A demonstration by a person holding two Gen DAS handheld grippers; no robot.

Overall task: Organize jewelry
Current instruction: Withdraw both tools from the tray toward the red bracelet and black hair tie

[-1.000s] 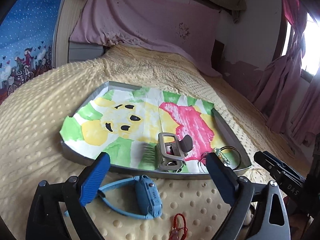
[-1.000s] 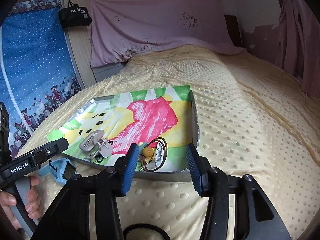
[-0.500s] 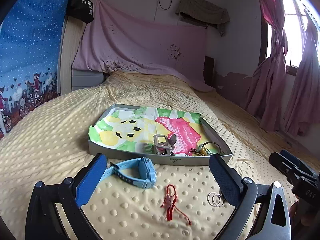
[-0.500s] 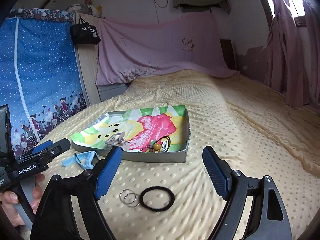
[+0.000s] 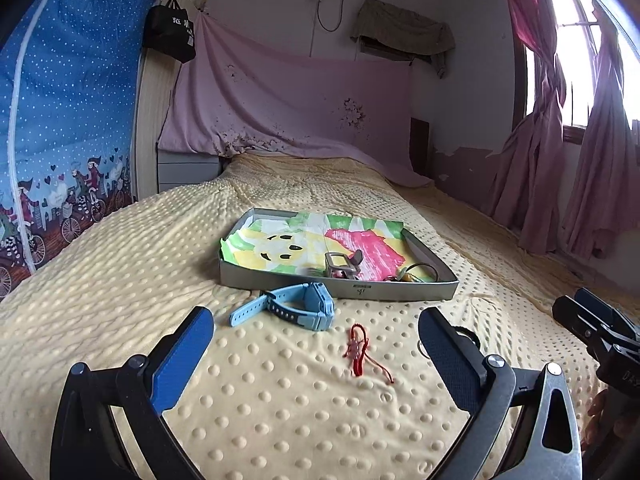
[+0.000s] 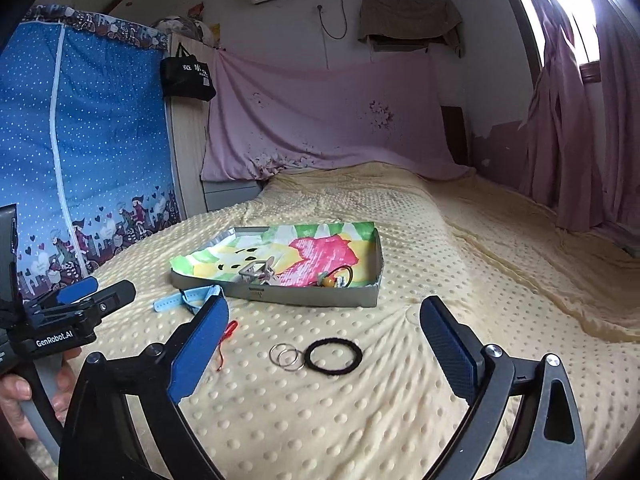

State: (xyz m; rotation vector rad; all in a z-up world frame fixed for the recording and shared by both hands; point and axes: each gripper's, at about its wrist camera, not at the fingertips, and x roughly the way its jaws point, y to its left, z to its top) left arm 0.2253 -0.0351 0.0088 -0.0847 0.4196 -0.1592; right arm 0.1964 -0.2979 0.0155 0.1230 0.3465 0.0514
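**Both grippers empty above the bedspread**

The left gripper (image 5: pixel 316 344) has its blue-padded jaws spread wide, holding and touching nothing. The right gripper (image 6: pixel 324 336) has its jaws opening, with nothing between them. On the dotted yellow bedspread (image 6: pixel 400 400) lie a light-blue wristwatch (image 5: pixel 298 310), a red string bracelet (image 5: pixel 360 350), two silver rings (image 6: pixel 286 357) and a black hair tie (image 6: pixel 333 356), all just in front of the shallow grey tray (image 6: pixel 312 298) with the painted paper liner.
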